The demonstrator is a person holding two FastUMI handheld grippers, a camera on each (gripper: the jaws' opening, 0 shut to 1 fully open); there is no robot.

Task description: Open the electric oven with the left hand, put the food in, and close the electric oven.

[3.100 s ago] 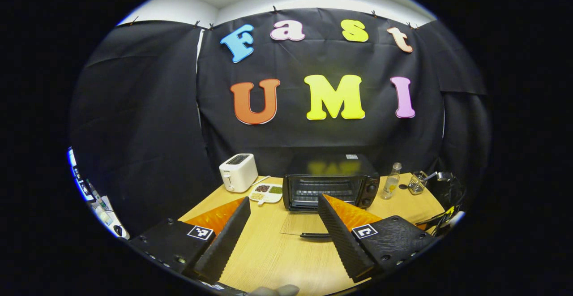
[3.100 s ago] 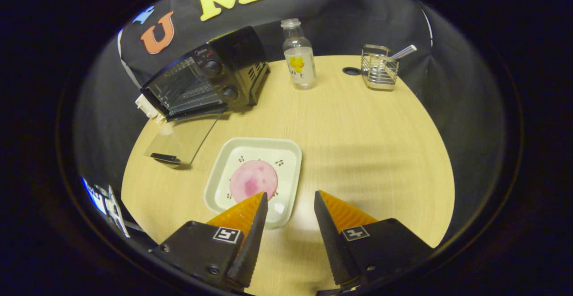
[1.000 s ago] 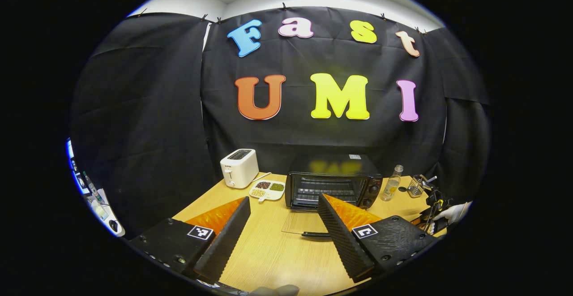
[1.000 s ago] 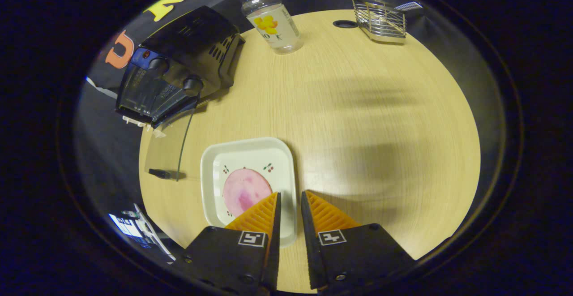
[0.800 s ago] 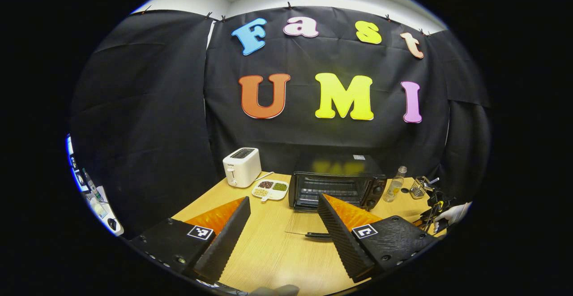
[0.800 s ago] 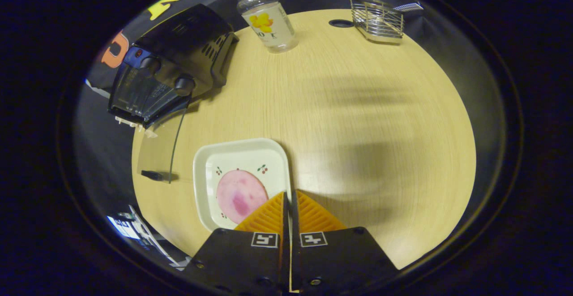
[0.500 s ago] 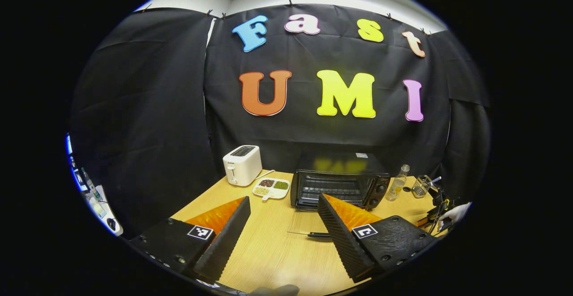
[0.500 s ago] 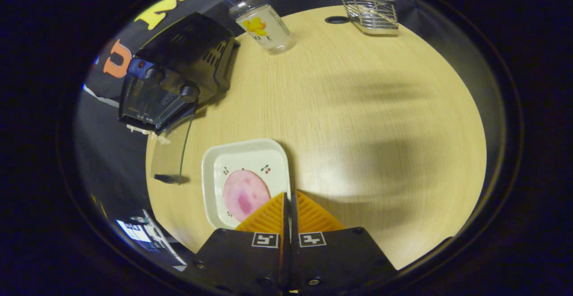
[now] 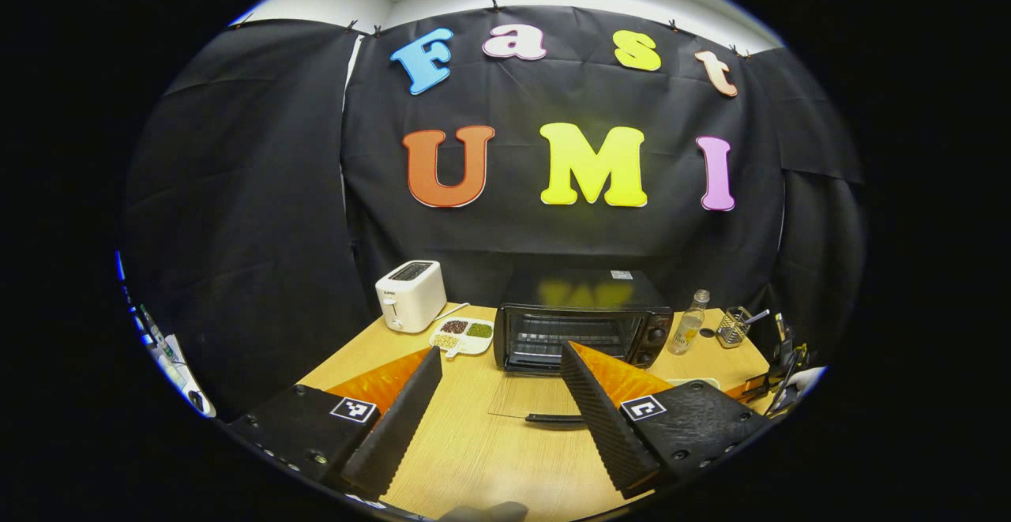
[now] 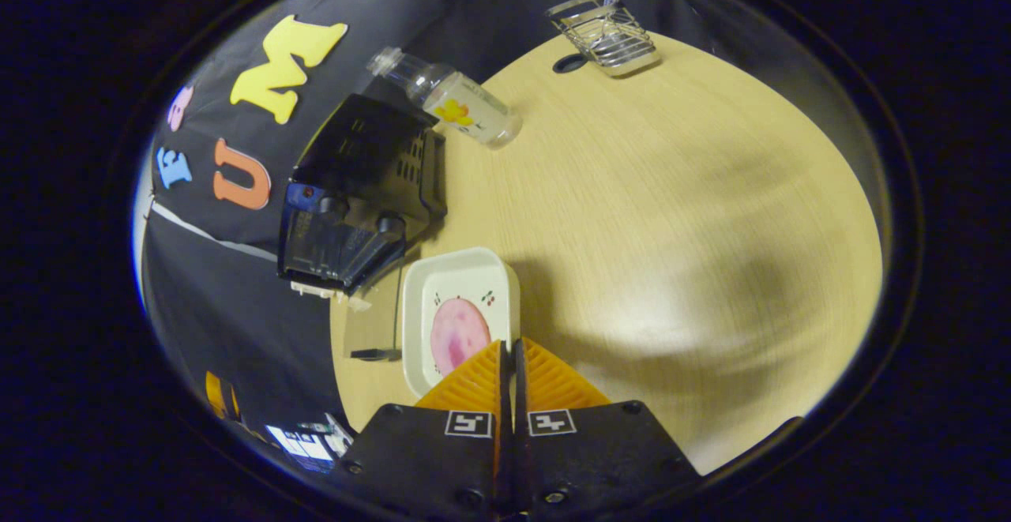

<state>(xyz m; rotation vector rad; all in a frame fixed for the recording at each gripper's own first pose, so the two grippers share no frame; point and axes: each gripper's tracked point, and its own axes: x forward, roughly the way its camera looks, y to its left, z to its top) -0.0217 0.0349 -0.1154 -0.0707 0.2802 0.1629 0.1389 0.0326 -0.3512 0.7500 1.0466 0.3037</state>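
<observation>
Ceramic-looking plate (image 10: 462, 285), lower centre of right gripper view, carrying a pink slice (image 10: 458, 332): I judge it stiff, slick, tippy. My right gripper (image 10: 509, 364) pinches its rim; keep level. Left gripper (image 9: 497, 396) spread. Oven (image 9: 580, 324) open.

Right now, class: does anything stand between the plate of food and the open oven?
Nothing visible does. The right gripper grips the plate; bare table lies toward the oven, whose door is down.

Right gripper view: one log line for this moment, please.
oven door: open | right tool: shut on plate rim | food: on plate | left tool: open
</observation>
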